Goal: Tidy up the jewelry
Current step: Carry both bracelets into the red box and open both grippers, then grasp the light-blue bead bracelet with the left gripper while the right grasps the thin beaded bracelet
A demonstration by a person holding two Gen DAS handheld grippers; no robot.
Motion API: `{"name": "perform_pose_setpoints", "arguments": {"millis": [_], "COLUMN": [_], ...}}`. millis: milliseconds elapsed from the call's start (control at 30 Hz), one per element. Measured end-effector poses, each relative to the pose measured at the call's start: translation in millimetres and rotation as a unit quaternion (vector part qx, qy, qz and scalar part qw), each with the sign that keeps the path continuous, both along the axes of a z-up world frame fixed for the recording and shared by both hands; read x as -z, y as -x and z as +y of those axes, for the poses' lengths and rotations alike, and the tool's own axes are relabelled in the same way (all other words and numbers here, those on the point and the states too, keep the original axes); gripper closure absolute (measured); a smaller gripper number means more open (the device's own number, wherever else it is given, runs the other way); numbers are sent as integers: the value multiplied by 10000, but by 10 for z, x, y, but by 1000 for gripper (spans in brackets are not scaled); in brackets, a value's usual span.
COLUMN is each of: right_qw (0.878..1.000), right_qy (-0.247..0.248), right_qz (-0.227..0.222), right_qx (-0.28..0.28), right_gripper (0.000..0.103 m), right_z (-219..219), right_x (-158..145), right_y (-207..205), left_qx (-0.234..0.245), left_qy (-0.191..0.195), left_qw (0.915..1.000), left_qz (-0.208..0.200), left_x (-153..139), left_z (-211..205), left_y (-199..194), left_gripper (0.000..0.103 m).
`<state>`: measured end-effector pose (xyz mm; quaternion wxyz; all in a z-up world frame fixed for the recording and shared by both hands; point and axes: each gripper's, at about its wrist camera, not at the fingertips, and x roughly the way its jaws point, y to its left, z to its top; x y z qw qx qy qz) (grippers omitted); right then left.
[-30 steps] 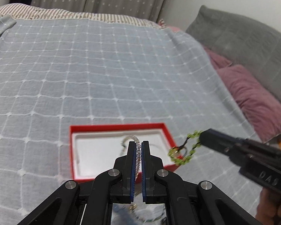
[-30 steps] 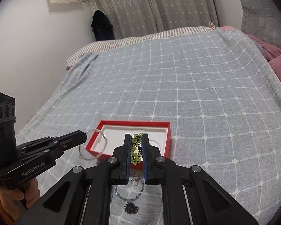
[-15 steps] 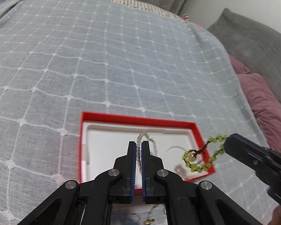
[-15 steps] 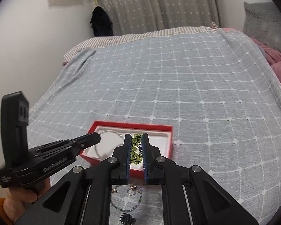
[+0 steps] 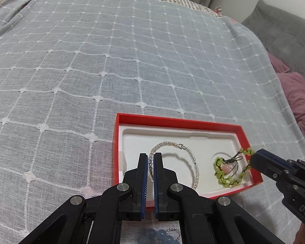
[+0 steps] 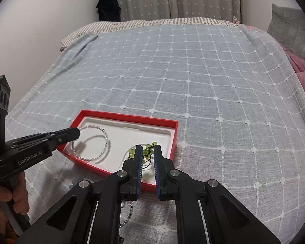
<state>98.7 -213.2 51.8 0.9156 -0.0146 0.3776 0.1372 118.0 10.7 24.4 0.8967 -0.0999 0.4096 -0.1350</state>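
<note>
A red box (image 5: 242, 131) with a white insert lies on the bed; it also shows in the right wrist view (image 6: 175, 131). My left gripper (image 5: 151, 157) is shut on a clear bead bracelet (image 5: 195, 162), whose loop hangs inside the box (image 6: 106, 137). My right gripper (image 6: 148, 152) has its jaws slightly apart over the box's right end, with the green bead bracelet (image 6: 147, 152) between them, resting in the box (image 5: 225, 170). It looks released, though contact is unclear.
A grey checked bedspread (image 5: 111, 61) covers the bed. Grey and purple pillows (image 5: 294, 81) lie on the right. More jewelry lies on the bedspread near me, below the grippers (image 6: 129, 213), including blue beads (image 5: 158, 236).
Both grippers moved forward and down over the box. The green bracelet went from hanging outside the box to lying in it, and the right jaws have parted a little.
</note>
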Motion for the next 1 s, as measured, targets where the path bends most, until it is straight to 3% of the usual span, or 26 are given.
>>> {"name": "perform_pose_setpoints", "arguments": {"millis": [100,167,233,300,333,667,1000], "right_qw": [10000,10000,9999,9998,9998,9998,9983], "right_qy": [-57,-73,-82,-173,-210,-101,-4], "right_qz": [13,48,77,42,18,107,495], "right_qx": [41,38,23,13,11,112,308], "right_gripper": [91,87,72,51,48,42,39], "right_z": [-43,-58,-67,-82,-86,-135,-194], "right_x": [2,-20,-56,-106,-129,-175,-27], "right_y": [-10,-8,21,86,114,367,567], "left_qx": [-8,8,64,118,138,288,285], "left_qy": [-105,-151,-177,-232,-267,-682,-1008], "left_qw": [9999,9999,9998,9996,9995,9972,9929], "left_qz": [1,37,-2,-51,-82,-82,562], "left_x": [-14,-41,-98,-153,-182,-207,24], "left_z": [-11,-20,-34,-50,-59,-94,-28], "left_y": [15,35,86,141,175,490,612], "left_gripper": [98,78,70,61,55,19,9]}}
